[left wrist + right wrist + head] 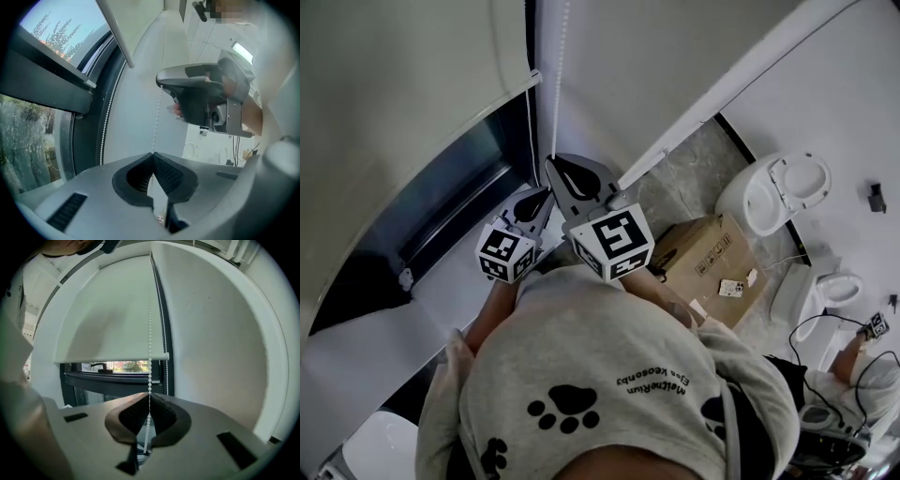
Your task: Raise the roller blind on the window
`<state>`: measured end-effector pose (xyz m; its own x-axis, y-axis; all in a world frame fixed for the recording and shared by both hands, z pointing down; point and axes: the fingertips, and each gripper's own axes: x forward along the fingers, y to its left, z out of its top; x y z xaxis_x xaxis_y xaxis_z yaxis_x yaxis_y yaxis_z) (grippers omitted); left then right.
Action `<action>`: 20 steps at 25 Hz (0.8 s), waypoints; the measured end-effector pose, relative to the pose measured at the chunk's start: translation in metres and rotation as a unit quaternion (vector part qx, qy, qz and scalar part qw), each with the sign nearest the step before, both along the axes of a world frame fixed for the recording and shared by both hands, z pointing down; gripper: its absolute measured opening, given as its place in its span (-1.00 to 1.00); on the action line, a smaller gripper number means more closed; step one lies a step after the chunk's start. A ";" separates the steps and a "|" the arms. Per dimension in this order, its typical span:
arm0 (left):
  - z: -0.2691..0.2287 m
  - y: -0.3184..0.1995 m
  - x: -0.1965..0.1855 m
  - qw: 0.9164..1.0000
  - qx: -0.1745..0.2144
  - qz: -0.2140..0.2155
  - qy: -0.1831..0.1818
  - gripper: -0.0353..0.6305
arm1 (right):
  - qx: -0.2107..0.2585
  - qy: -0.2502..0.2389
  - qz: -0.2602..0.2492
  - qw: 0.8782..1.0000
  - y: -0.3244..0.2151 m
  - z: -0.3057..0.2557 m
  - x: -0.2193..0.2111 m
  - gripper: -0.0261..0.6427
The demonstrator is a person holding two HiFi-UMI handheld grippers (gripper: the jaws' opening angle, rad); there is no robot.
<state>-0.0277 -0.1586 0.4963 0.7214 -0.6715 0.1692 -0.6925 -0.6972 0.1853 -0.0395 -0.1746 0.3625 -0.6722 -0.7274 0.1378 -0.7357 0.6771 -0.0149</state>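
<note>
The white roller blind [108,310] hangs partly down over the dark-framed window [117,378]; in the head view the blind [403,103] fills the upper left. Its white bead chain [150,333] drops along the right side of the window. My right gripper [149,395] is shut on one strand of it, with the other strand [165,343] free behind. My left gripper [152,154] is shut on the same chain [158,108], just below the right gripper [206,93]. From the head view, both grippers sit close together at the chain [560,66], left [544,193] lower, right [553,164] higher.
A white sill [459,277] runs under the window. On the stone floor to the right stand a cardboard box [712,267], a white toilet [778,192], a second one [839,289] and some black cables [825,323]. The white wall [220,333] lies right of the chain.
</note>
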 end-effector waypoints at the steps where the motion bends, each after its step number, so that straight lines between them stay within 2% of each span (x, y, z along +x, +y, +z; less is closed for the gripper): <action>1: 0.000 0.000 0.000 1.000 0.004 -0.003 0.000 -0.87 | 0.000 0.000 0.000 1.000 0.000 0.000 0.000 -0.89; 7: -0.003 0.000 -0.005 1.000 0.005 -0.015 0.004 -0.84 | 0.003 -0.004 -0.001 1.000 0.001 0.000 0.001 -0.89; 9: -0.011 0.003 -0.006 1.000 0.002 -0.011 0.019 -0.55 | 0.003 -0.004 -0.003 1.000 0.003 0.001 0.001 -0.89; 10: -0.017 0.006 -0.008 1.000 0.002 -0.009 0.029 -0.49 | 0.004 -0.005 -0.004 1.000 0.004 0.001 0.000 -0.89; 16: -0.083 0.008 -0.022 0.996 0.026 0.006 0.081 -0.59 | 0.003 -0.008 -0.010 1.000 0.004 0.001 -0.001 -0.89; 18: -0.111 0.007 -0.026 0.996 0.048 0.011 0.077 -0.59 | 0.001 -0.010 -0.010 1.000 0.004 0.000 -0.002 -0.89; 20: -0.134 0.008 -0.026 0.996 0.069 0.016 0.057 -0.63 | 0.000 -0.012 -0.011 1.000 0.004 0.000 -0.001 -0.89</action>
